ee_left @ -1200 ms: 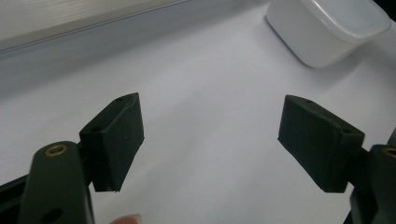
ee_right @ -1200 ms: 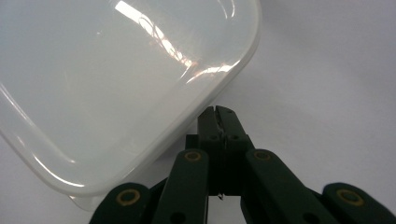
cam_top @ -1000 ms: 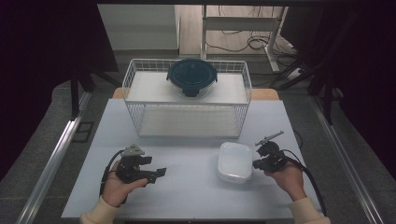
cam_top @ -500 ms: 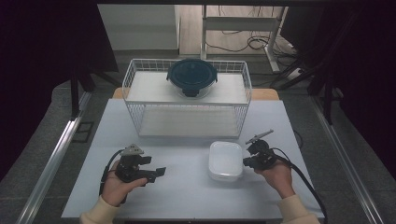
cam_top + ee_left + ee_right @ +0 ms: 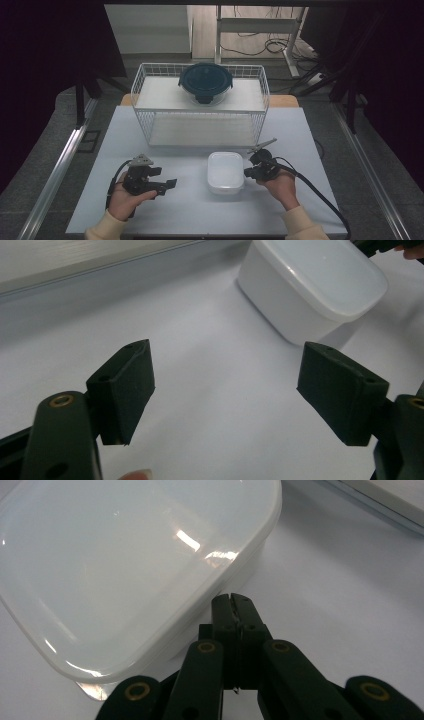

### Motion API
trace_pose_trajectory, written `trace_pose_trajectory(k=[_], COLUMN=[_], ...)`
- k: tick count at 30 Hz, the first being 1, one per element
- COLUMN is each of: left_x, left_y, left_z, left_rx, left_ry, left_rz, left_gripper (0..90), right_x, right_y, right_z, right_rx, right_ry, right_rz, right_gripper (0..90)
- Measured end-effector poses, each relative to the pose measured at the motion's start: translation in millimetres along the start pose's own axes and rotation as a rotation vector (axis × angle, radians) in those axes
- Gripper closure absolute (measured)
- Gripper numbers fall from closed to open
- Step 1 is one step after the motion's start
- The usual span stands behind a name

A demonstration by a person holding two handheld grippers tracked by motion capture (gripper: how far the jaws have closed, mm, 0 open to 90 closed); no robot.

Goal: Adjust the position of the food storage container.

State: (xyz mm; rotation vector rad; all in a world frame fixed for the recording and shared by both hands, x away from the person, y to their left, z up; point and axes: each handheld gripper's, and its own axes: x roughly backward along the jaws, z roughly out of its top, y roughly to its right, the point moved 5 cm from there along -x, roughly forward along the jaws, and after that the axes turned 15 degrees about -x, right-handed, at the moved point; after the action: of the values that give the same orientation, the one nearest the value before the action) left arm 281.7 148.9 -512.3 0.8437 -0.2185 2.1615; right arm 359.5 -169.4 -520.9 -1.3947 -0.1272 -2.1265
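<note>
Where the closed right hand-held gripper (image 5: 235,602) meets the white container (image 5: 125,565), contact stays unclear.

glossy white plastic container (image 5: 226,171), matt white table (image 5: 190,210), white wire basket (image 5: 200,131).

The left gripper (image 5: 225,392) hovers, jaws wide apart, over the white table (image 5: 210,370), near a lidded white container (image 5: 310,287).

My bench (image 5: 300,145) is evenly lit while the room around it stays dark. Glare streaks the white box (image 5: 125,560). My hand-held gripper's jaws look soft up close.
</note>
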Motion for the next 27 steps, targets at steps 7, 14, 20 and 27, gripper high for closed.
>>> trace_pose_trajectory(k=[7, 14, 20, 27], left_x=[0.8, 0.7, -0.2, -0.2], left_y=[0.4, -1.3, -1.9, -2.2], left_z=[0.8, -0.2, -0.9, -1.3], left_rx=[0.011, 0.016, 0.018, 0.021], left_ry=[0.006, 0.003, -0.001, -0.005], left_rz=[-0.013, -0.009, -0.007, -0.006], left_gripper=[22.3, 22.3, 22.3, 22.3], right_x=[-10.1, -16.1, -21.2, -27.3], right_y=[-12.9, -24.3, -34.6, -39.6], right_z=[5.9, 7.4, 7.9, 7.2], right_rx=[0.010, 0.030, 0.035, 0.014], right_ry=[0.004, 0.000, 0.005, 0.015], right_rz=[0.029, 0.048, 0.078, 0.123], right_gripper=[89.5, 89.5, 89.5, 89.5])
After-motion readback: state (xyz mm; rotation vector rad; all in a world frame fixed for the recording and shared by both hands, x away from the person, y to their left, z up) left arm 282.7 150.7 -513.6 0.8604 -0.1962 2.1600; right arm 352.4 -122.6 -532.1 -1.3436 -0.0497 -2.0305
